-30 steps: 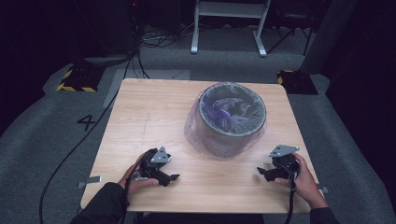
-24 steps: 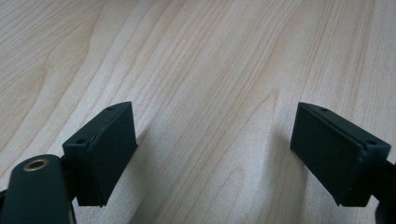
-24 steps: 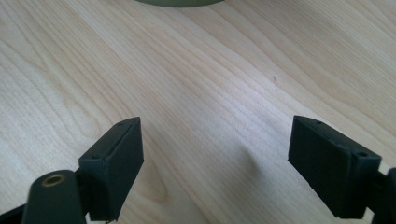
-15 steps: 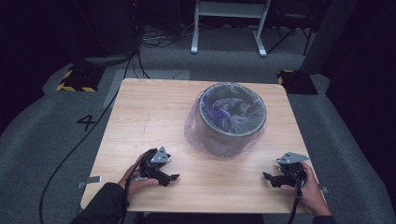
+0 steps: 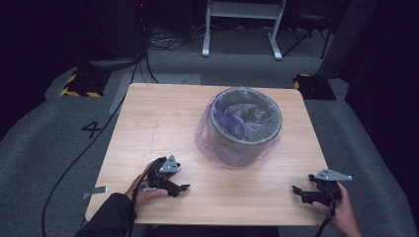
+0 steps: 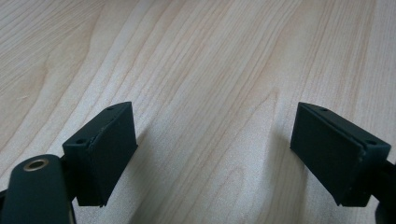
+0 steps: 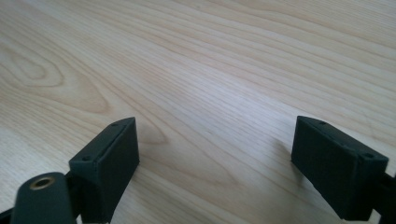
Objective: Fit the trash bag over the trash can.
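In the high view a grey waste bin (image 5: pixel 245 129) stands upright on the far right part of the wooden bench (image 5: pixel 148 128), lined with a thin, clear, purplish plastic bag (image 5: pixel 207 143) whose loose skirt hangs down over the rim and pools around the base. The bin looks stiff and light; the bag looks soft, slippery and easy to tear, so the draped film near the rim seems the best place to pinch it. The left hand-held gripper (image 5: pixel 182 187) rests near the front edge, well apart from the bin, and the right hand-held gripper (image 5: pixel 295 189) sits at the front right corner. Around the bench lie grey carpet, cables (image 5: pixel 64 168), a floor mark "4" (image 5: pixel 92 129) and a white stand (image 5: pixel 242 24) in a dark room. In the left gripper view the jaws stand wide apart over bare wood grain, nothing between them. In the right gripper view the jaws are likewise spread, released, over bare wood.
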Available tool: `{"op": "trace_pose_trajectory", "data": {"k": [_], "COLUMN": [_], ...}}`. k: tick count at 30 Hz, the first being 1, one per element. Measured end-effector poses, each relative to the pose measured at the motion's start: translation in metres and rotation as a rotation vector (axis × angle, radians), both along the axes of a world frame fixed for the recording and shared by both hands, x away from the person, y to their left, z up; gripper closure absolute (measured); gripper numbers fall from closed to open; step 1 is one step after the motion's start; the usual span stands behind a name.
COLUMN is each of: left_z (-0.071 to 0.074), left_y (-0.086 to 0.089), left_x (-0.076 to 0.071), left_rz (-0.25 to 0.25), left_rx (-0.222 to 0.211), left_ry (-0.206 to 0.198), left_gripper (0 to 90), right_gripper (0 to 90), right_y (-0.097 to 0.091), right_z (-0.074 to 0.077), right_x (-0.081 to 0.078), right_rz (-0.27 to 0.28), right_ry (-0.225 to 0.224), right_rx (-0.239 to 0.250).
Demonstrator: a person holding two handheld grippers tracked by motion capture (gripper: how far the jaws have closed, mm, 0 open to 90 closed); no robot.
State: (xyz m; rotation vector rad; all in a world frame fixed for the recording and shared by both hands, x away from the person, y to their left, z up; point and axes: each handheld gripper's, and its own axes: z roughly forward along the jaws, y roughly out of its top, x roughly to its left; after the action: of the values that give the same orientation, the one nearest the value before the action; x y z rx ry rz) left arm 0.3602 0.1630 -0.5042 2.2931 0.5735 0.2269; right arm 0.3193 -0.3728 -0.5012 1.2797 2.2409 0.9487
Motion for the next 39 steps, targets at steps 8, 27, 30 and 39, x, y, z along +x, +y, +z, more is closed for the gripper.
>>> {"op": "trace_pose_trajectory", "data": {"k": [8,27,30,39], "left_z": [0.000,0.000,0.000,0.000], "left_y": [0.000,0.000,0.000,0.000], "left_x": [0.000,0.001,0.001,0.001], "left_rz": [0.004,-0.007,-0.010,-0.011], "left_rx": [0.000,0.000,0.000,0.000], "left_ry": [0.001,0.002,0.002,0.002], "left_gripper": [14.0,13.9,13.8,13.8], "right_gripper": [15.4,14.3,14.3,14.3], "right_y": [-0.017,-0.014,-0.014,-0.014], "right_z": [-0.002,-0.003,-0.003,-0.003], "right_x": [-0.007,-0.006,-0.006,-0.006], "right_rz": [-0.082,-0.107,-0.107,-0.107], "right_ry": [-0.024,-0.029,-0.029,-0.029], "right_rx": [0.014,0.013,0.012,0.012]}}
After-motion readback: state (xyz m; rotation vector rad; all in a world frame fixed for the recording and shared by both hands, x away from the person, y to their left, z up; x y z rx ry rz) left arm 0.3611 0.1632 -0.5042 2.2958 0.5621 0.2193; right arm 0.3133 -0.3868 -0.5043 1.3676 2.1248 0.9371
